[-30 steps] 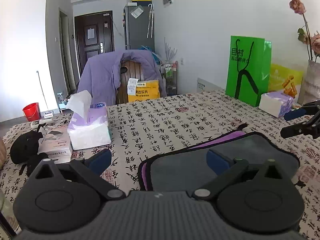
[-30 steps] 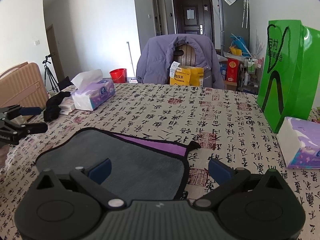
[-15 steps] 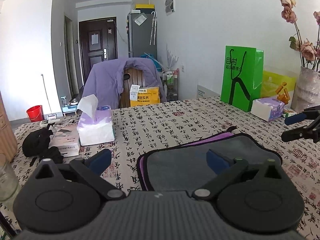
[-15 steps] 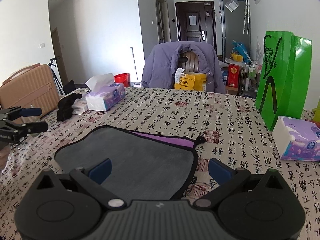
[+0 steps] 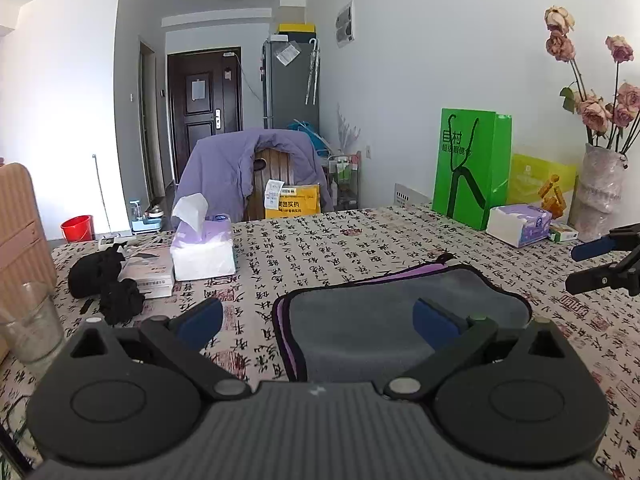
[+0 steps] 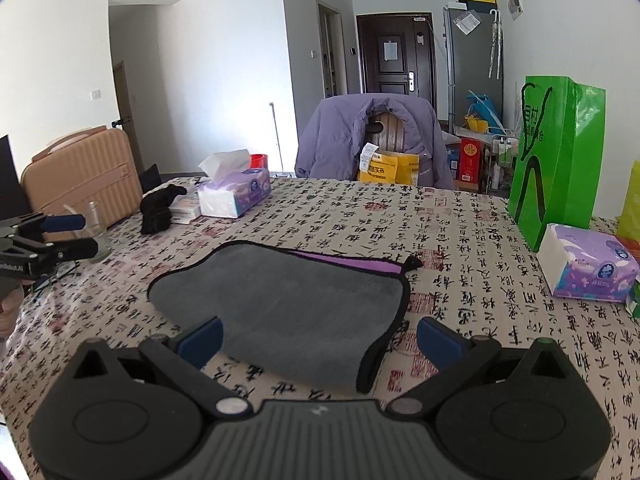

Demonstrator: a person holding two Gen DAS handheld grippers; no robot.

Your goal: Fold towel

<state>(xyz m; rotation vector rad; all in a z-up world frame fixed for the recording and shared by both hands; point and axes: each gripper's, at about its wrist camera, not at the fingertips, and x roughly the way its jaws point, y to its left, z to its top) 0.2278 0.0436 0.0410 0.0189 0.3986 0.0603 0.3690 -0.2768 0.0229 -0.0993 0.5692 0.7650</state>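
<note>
A grey towel (image 5: pixel 380 320) with a black border and a purple underside lies folded flat on the patterned tablecloth; it also shows in the right wrist view (image 6: pixel 288 304). My left gripper (image 5: pixel 316 320) is open and empty, held above the towel's left end. My right gripper (image 6: pixel 320 340) is open and empty, held above the towel's near right corner. Each gripper shows in the other's view, the right gripper at the right edge (image 5: pixel 600 260) and the left gripper at the left edge (image 6: pixel 52 236). Neither touches the towel.
A tissue box (image 5: pixel 202 252), black cloth (image 5: pixel 108 284) and a glass (image 5: pixel 28 324) stand at the left. A green bag (image 6: pixel 556 156), a second tissue pack (image 6: pixel 588 268) and a vase of flowers (image 5: pixel 600 196) stand at the right. A chair with a purple jacket (image 6: pixel 372 140) is behind the table.
Both grippers have risen and drawn back from the towel, so more of the table and room shows. The towel lies still.
</note>
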